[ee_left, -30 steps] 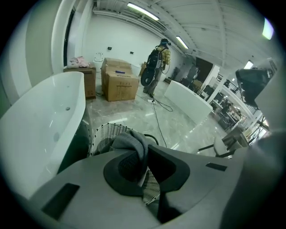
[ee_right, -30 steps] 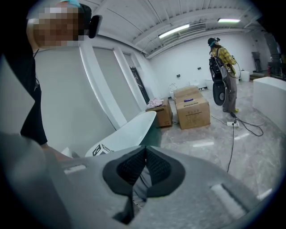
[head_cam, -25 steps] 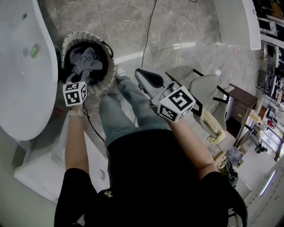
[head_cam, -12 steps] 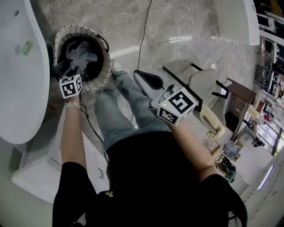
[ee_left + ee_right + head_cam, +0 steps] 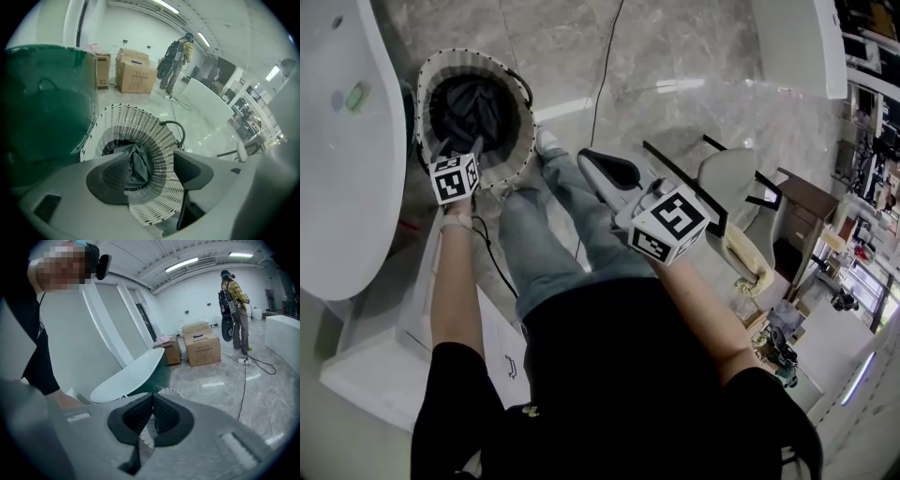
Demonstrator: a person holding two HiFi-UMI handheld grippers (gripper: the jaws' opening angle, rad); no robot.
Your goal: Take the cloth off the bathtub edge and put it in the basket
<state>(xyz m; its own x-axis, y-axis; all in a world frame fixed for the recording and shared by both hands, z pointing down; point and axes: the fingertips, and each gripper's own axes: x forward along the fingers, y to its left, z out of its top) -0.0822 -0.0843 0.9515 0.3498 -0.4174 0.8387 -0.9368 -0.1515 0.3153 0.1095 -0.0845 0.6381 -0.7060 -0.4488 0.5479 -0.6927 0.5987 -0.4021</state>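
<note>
The white woven basket stands on the marble floor beside the bathtub. A dark grey cloth lies inside it. My left gripper hovers over the basket's near rim, its jaws opening with nothing pressed between the pads. In the left gripper view the cloth shows down in the basket, below the gap of the left gripper. My right gripper hangs over the person's legs, shut and empty. In the right gripper view the right gripper has its pads together, with the tub beyond.
A black cable runs across the floor past the basket. A chair stands to the right, a white counter at far right. Cardboard boxes and a person with a backpack stand farther off.
The cloth hung bunched above the basket at the left gripper; now it lies down inside and the left jaws stand apart. The right gripper has hardly moved.
</note>
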